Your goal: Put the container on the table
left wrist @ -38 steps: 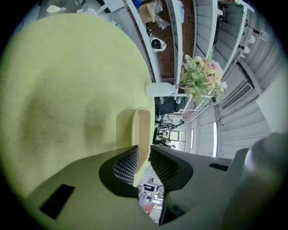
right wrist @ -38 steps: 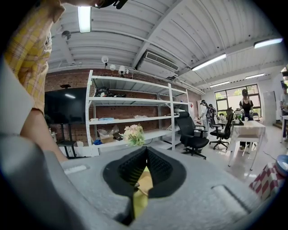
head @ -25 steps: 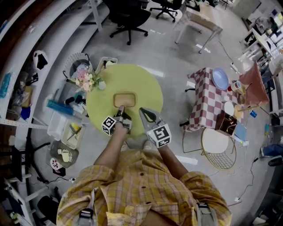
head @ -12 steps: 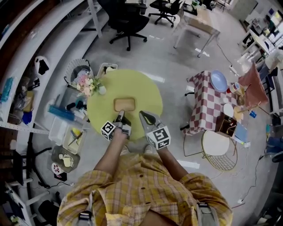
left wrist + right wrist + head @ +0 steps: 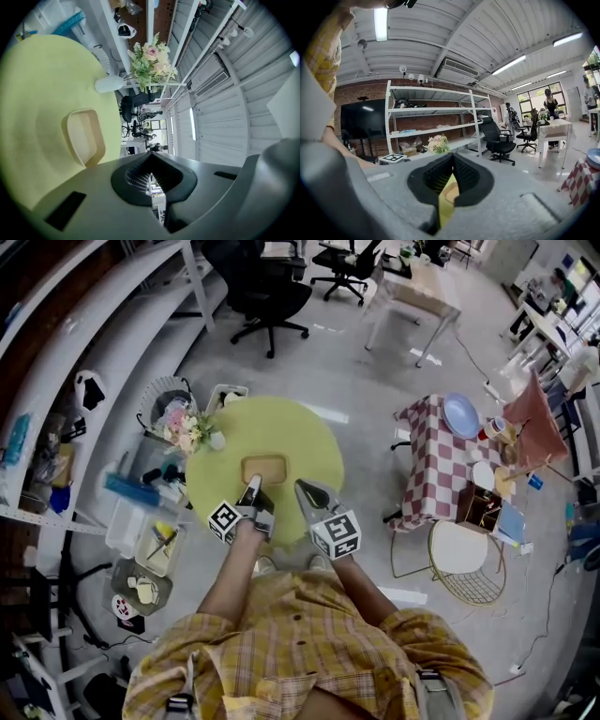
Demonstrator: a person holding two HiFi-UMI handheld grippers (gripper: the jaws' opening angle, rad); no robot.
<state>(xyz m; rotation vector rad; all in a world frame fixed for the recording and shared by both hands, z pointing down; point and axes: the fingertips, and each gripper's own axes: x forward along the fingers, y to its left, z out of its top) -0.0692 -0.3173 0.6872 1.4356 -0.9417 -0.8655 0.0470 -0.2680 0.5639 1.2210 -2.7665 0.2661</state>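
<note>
A shallow tan container [image 5: 264, 468] lies flat on the round yellow-green table [image 5: 300, 432], near its middle. My left gripper [image 5: 251, 486] is shut and holds nothing, its tips just at the container's near edge. From the left gripper view the container [image 5: 83, 137] sits on the table [image 5: 37, 84] to the left of the left gripper [image 5: 151, 155], apart from it. My right gripper [image 5: 305, 489] hovers over the table's near right part, also shut and holding nothing. In the right gripper view the right gripper [image 5: 452, 157] points towards the shelves, with yellow table showing through the gap below.
A white vase of flowers [image 5: 187, 425] stands at the table's left edge. Plastic bins [image 5: 141, 521] sit on the floor to the left. A checkered side table [image 5: 441, 465] with a blue plate [image 5: 462, 413] and a round white wire chair [image 5: 459, 545] stand to the right.
The head view has shifted a little. Both grippers keep almost the same place beside the container, which stays on the table.
</note>
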